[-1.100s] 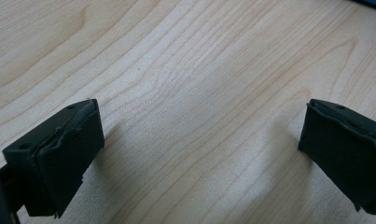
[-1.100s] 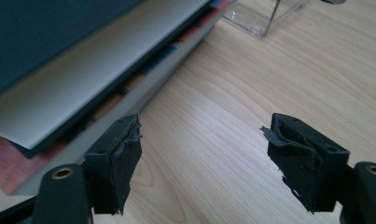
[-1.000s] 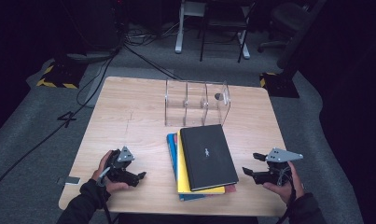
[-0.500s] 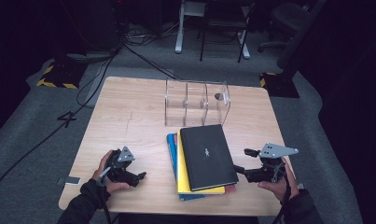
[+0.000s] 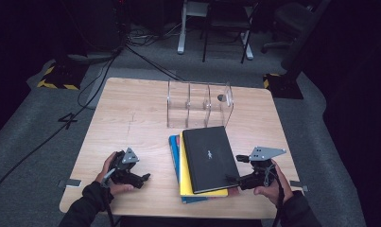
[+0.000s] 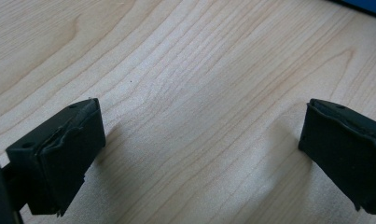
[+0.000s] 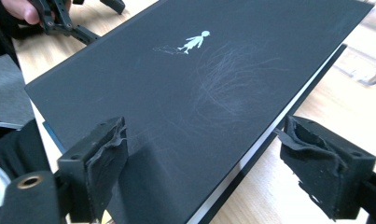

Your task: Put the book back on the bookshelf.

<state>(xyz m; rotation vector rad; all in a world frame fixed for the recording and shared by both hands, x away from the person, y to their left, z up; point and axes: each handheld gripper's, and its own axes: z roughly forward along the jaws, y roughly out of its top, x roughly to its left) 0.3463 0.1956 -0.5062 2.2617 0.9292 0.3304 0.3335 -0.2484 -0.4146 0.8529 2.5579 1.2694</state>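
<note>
Right hand-held gripper [image 7: 202, 168] gapes astride the black book [image 7: 195, 88] corner, books beneath mostly hidden; left hand-held gripper [image 6: 199, 154] open

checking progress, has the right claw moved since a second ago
Yes. The right claw has moved left, from clear of the book stack to the black book's near right corner, open.

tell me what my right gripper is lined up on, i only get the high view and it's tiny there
Observer: The right gripper is open, one jaw over the black book, the other past its edge over the table.
Operator: anything on the cover
Observer: A small white figure and faint scuffs.
Operator: left one holding anything
Observer: No. The left gripper is open over bare wood, with a blue corner at the frame's far edge.
</note>
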